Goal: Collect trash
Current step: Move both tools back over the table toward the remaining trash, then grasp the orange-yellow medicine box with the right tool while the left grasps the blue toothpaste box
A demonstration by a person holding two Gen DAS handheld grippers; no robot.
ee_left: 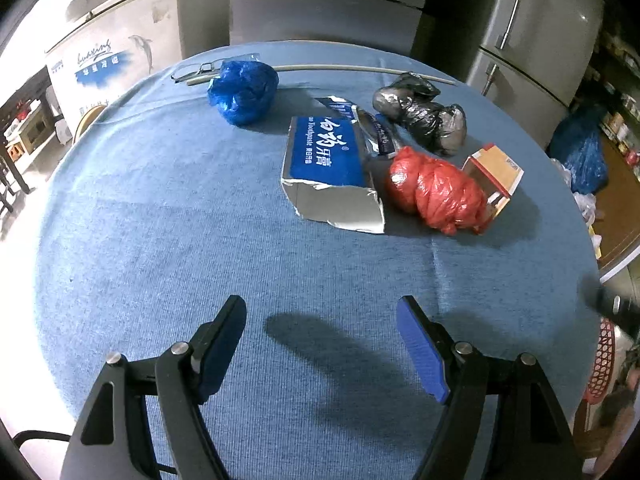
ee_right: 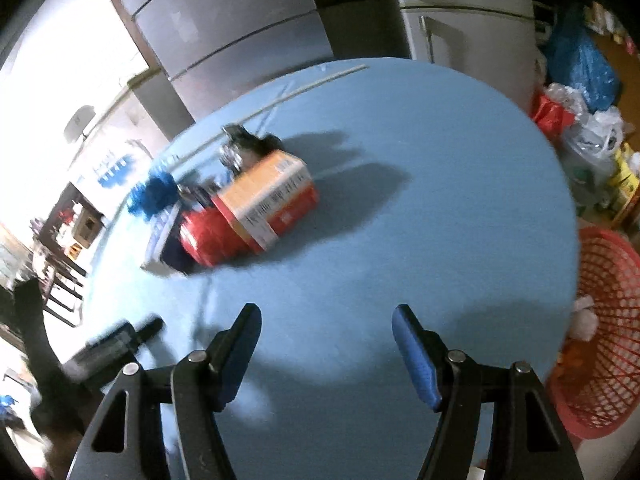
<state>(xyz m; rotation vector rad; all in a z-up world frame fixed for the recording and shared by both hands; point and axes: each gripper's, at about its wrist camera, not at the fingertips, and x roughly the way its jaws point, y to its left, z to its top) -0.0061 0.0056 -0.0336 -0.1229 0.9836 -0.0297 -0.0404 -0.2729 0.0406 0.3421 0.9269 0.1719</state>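
Trash lies on a round table with a blue cloth (ee_left: 160,220). A crumpled blue bag (ee_left: 242,90) is at the far left, a torn blue-and-white toothpaste box (ee_left: 328,168) in the middle, a black-grey bag (ee_left: 424,112) behind, and a red bag (ee_left: 436,190) beside a small orange carton (ee_left: 494,174). My left gripper (ee_left: 322,312) is open and empty over the near cloth. My right gripper (ee_right: 326,320) is open and empty; the orange carton (ee_right: 266,196) and red bag (ee_right: 204,242) lie ahead to its left. A red mesh basket (ee_right: 600,320) stands beside the table at right.
Grey fridges (ee_left: 328,4) and a white chest freezer (ee_left: 108,56) stand behind the table. A thin white rod (ee_left: 360,68) and glasses (ee_left: 200,70) lie at the far edge. Bags are piled on the floor (ee_right: 584,92) at right. The left gripper (ee_right: 120,340) shows blurred at lower left.
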